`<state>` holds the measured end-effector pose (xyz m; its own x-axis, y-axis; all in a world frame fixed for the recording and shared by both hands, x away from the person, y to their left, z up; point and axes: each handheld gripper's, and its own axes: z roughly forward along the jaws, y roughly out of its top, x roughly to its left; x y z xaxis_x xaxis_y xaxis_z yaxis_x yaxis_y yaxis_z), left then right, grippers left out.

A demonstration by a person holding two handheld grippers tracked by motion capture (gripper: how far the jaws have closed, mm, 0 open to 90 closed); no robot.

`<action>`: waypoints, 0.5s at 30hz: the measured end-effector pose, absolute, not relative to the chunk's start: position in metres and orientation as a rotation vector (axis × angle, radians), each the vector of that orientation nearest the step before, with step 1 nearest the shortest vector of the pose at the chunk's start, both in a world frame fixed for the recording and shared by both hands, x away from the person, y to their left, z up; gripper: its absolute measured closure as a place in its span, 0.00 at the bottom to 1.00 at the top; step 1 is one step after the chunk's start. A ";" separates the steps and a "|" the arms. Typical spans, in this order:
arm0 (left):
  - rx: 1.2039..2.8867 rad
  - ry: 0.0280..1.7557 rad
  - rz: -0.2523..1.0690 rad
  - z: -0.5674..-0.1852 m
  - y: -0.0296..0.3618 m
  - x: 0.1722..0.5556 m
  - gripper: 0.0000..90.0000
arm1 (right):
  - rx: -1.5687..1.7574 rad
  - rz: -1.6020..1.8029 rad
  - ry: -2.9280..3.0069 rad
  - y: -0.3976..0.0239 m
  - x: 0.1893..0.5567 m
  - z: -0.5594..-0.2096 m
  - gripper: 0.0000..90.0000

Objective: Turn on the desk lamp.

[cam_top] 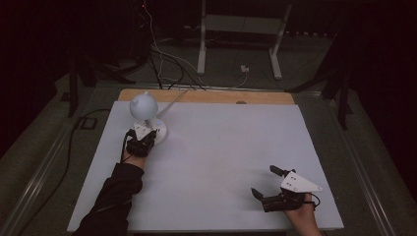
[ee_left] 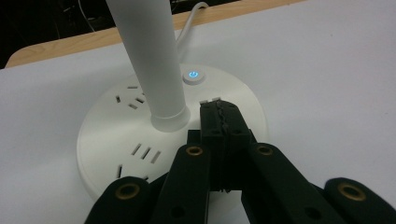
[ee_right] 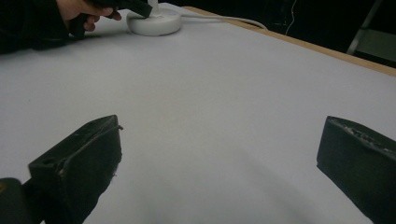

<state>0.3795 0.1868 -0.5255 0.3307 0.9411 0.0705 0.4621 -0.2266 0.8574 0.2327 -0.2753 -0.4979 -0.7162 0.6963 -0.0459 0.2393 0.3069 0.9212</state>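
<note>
A white desk lamp [cam_top: 143,106] with a round head stands on a round white base [ee_left: 112,140] at the table's back left. The base carries socket slots and a power button [ee_left: 193,75] lit blue. My left gripper [ee_left: 219,109] is shut, jaws pressed together with nothing between them, its tips resting over the base just in front of the button, beside the lamp's white stem [ee_left: 149,60]. My right gripper [cam_top: 265,182] is open near the front right of the table, with bare table between its jaws [ee_right: 219,154].
The white table top [cam_top: 221,147] has a wooden edge [cam_top: 206,96] at the back. The lamp's white cord [cam_top: 172,103] runs off the back edge. Cables and a white desk frame [cam_top: 241,29] lie on the dark floor beyond.
</note>
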 end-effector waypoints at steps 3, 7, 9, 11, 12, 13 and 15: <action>1.836 1.243 0.793 -0.525 0.186 0.379 1.00 | 0.834 1.396 2.141 -0.275 0.233 -0.498 0.00; 1.854 1.240 0.804 -0.525 0.185 0.380 1.00 | 0.834 1.396 2.141 -0.275 0.233 -0.498 0.00; 1.852 1.250 0.803 -0.524 0.184 0.380 1.00 | 0.839 1.398 2.143 -0.275 0.233 -0.498 0.00; 1.871 1.230 0.834 -0.525 0.182 0.379 1.00 | 0.832 1.394 2.144 -0.275 0.233 -0.498 0.00; 1.866 1.237 0.820 -0.524 0.183 0.379 1.00 | 0.831 1.394 2.144 -0.275 0.233 -0.498 0.00; 1.863 1.240 0.811 -0.524 0.184 0.380 1.00 | 0.833 1.395 2.144 -0.275 0.233 -0.498 0.00; 1.873 1.231 0.823 -0.524 0.183 0.379 1.00 | 0.834 1.394 2.147 -0.275 0.233 -0.499 0.00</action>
<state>0.3795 0.1834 -0.5242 0.3349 0.9353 0.1147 0.4628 -0.2693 0.8445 0.2331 -0.2745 -0.4988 -0.7182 0.6946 -0.0416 0.2448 0.3081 0.9193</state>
